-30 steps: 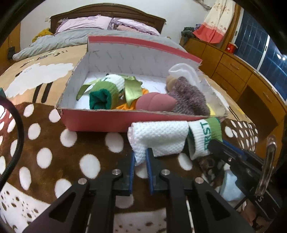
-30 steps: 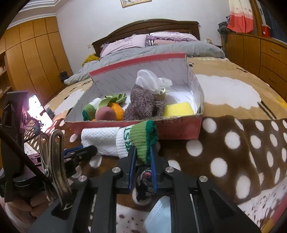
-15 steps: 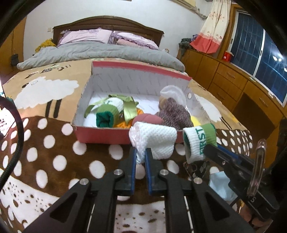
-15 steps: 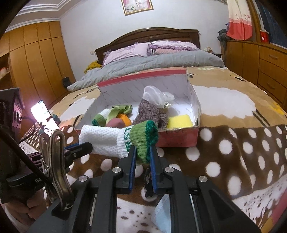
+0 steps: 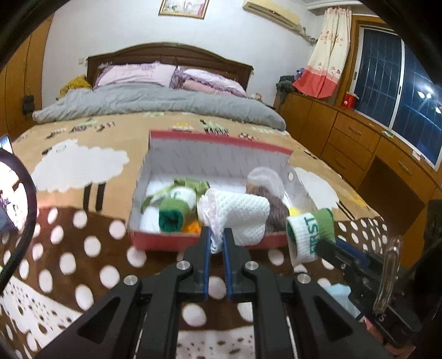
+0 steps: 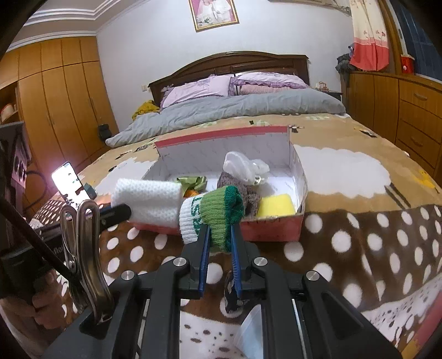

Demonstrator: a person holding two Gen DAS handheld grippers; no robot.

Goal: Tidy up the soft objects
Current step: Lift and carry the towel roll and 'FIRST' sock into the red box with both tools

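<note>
sock (image 6: 176, 205) white, green cuff | box (image 5: 154, 244) red — blanket (image 6: 359, 234) brown, white-dotted

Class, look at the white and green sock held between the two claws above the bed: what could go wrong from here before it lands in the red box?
1. Each claw pinches only one end of the sock: the left claw the white end, the right claw the green cuff. It may slip out.
2. The red box is already crowded, so the sock may catch on its front wall.

A framed picture (image 6: 213, 13) hangs at twelve o'clock above the wooden headboard (image 6: 229, 65). Lilac pillows (image 6: 199, 89) and a grey duvet (image 6: 226, 113) lie below. Wardrobes (image 6: 55, 105) stand at nine o'clock, a lit phone (image 6: 69, 183) beneath; curtain (image 6: 367, 33) at two o'clock.
</note>
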